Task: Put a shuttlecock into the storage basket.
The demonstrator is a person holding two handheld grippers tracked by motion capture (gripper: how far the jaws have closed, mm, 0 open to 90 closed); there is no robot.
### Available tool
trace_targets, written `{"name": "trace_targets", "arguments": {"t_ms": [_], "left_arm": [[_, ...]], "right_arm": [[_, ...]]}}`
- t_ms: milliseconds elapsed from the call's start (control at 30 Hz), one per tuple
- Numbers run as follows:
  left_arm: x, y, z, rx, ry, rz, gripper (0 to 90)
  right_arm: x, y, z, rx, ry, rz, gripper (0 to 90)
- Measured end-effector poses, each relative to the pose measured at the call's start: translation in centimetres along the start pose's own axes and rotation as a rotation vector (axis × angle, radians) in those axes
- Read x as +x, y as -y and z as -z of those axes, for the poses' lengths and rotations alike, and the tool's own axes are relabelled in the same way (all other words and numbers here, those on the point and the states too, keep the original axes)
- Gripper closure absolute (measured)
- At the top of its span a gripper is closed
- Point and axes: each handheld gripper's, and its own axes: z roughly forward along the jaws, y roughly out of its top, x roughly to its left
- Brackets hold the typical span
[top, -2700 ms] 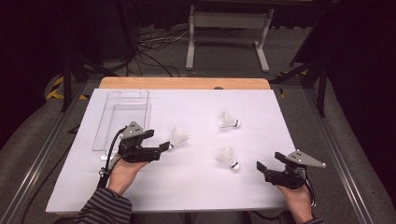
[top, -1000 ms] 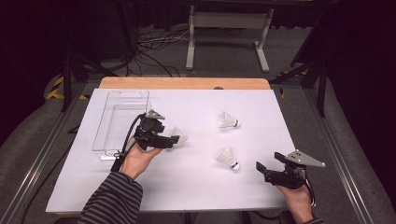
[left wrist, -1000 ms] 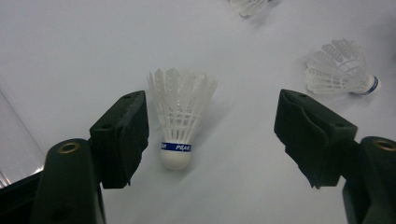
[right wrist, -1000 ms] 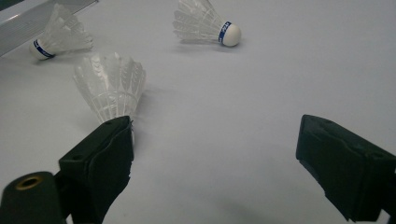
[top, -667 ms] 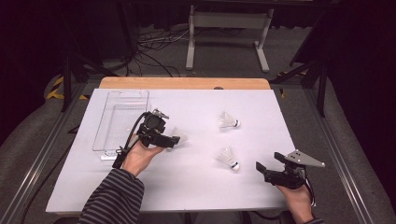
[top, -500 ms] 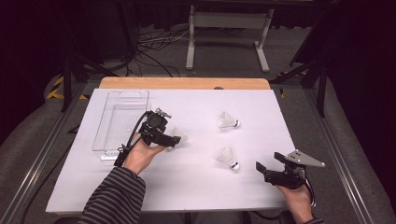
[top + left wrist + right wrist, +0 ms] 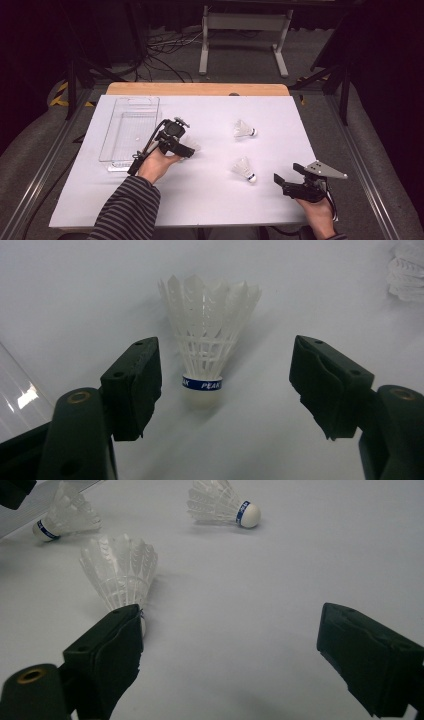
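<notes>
My left claw (image 7: 220, 385) stands wide open, just closing slightly, a shuttlecock (image 7: 207, 340) between its jaws untouched; my right claw (image 7: 235, 670) gapes open, its left jaw hiding another shuttlecock's (image 7: 120, 572) cork

Bare white table (image 7: 200, 200) lies open between both hands; obstacles — a clear tray (image 7: 131, 131) at left, two shuttlecocks (image 7: 244, 129) (image 7: 243, 169) mid-table — break the passage.

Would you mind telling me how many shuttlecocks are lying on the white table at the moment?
3. One shuttlecock lies between the open left gripper's jaws, one at the far middle, one nearer, left of the right gripper.
</notes>
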Motion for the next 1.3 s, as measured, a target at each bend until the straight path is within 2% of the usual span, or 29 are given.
{"name": "trace_targets", "arguments": {"t_ms": [300,333,567,1067,1300], "left_arm": [[0.2,-0.3,-1.2,0.05,-0.006,0.021,31.3],[0.1,-0.3,-1.3,0.056,-0.007,0.032,31.3],[0.5,-0.4,-1.9,0.077,-0.014,0.054,33.1],[1.0,-0.5,-3.0,0.133,-0.026,0.051,38.5],[1.1,-0.5,-3.3,0.154,-0.018,0.051,43.6]], "right_arm": [[0.0,0.0,-0.1,0.007,-0.003,0.004,11.9],[0.0,0.0,-0.1,0.006,-0.005,0.003,11.9],[0.0,0.0,-0.1,0.01,-0.003,0.003,11.9],[0.0,0.0,-0.2,0.017,-0.012,0.003,11.9],[0.0,0.0,-0.3,0.02,-0.015,0.004,11.8]]}}
